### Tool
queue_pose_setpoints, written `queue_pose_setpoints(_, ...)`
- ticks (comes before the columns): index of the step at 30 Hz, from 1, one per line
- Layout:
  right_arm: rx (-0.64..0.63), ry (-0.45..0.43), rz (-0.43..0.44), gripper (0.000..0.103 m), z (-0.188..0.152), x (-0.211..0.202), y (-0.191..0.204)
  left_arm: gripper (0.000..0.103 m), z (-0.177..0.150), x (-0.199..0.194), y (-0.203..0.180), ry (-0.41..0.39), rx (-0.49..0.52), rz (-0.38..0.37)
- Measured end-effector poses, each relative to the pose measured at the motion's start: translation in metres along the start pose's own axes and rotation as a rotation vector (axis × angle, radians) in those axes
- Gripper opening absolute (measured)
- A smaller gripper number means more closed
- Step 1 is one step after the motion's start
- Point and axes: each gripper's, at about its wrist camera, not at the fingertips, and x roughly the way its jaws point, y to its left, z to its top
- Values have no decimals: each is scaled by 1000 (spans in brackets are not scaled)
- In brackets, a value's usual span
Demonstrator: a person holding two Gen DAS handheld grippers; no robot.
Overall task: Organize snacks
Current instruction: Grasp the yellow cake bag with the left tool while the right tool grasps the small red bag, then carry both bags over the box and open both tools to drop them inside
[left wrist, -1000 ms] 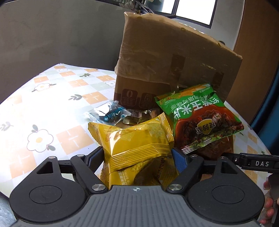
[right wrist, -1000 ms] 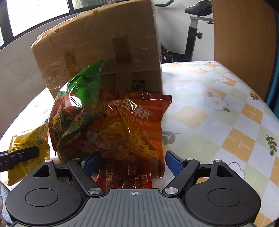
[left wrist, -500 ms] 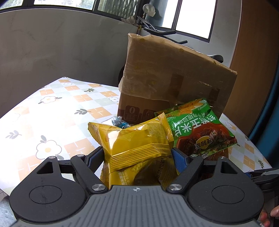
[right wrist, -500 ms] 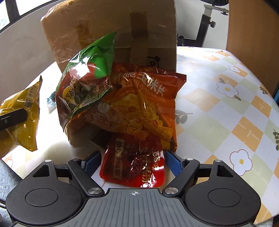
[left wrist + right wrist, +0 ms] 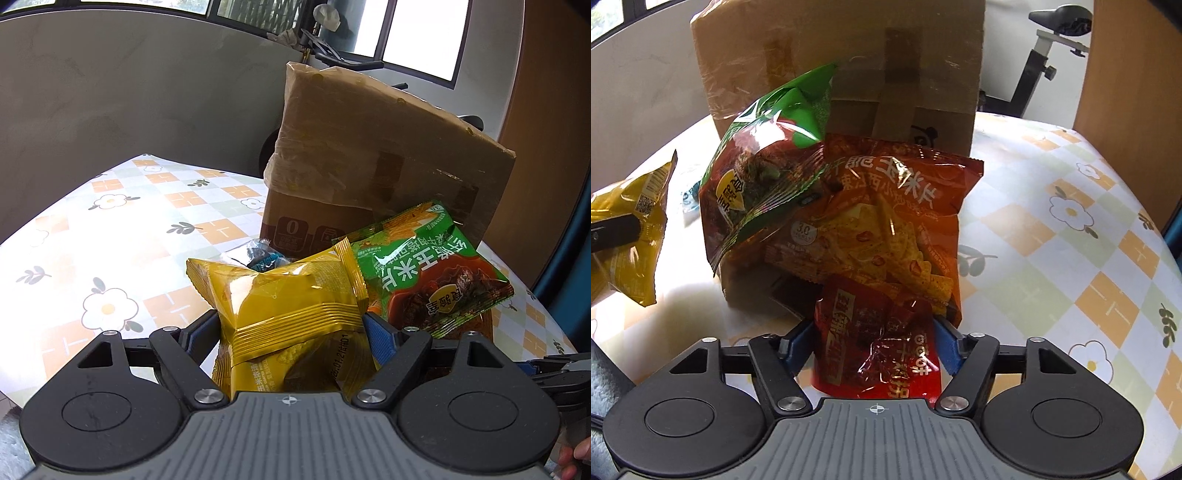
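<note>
- Left hand-held gripper (image 5: 291,328): clenched on a glossy yellow foil snack packet (image 5: 291,306), blue pads pressed into both sides of the crimped pack. The packet rides clear of the tabletop; in the right wrist view it hangs at the far left (image 5: 628,229).
- Right hand-held gripper (image 5: 873,345): closed on a small shiny red foil snack pouch (image 5: 879,347), which is pinched between the blue pads. A second ago this pouch lay low under the pile; now it sits fully between the pads and looks lifted toward the camera.
- Just beyond the red pouch: a large orange-red crinkled chip bag (image 5: 886,221), with a green-and-red plastic snack bag (image 5: 432,273) leaning on top of it. Both appear unmoved.
- Behind the yellow packet, a small clear wrapper with blue contents (image 5: 260,254) lies on the tabletop, partly hidden.
- Tall taped brown cardboard box (image 5: 369,166) stands behind the pile. The left view has climbed since a second ago; more of the wall and window shows.
- Flower-and-check patterned tabletop (image 5: 110,229) carries everything.
- Judgement: both picks look secured, one snack in each gripper, so sorting is under way; placement is not yet done. Destination is unclear, and the box appears taped shut.
</note>
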Motion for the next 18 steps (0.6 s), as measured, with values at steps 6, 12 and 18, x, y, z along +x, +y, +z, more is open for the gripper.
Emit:
queue_pose_setpoints(6, 104, -27, 1, 50, 3, -9, -27, 84, 1, -3, -2, -12, 2, 0)
queue_pose_setpoints(12, 158, -90, -40, 50, 5, -23, -45, 84, 1, -6, -1, -21, 4, 6)
queue_pose_setpoints(18, 141, -150, -49, 50, 16, -33, -50, 84, 5, -8, -5, -40, 39, 21)
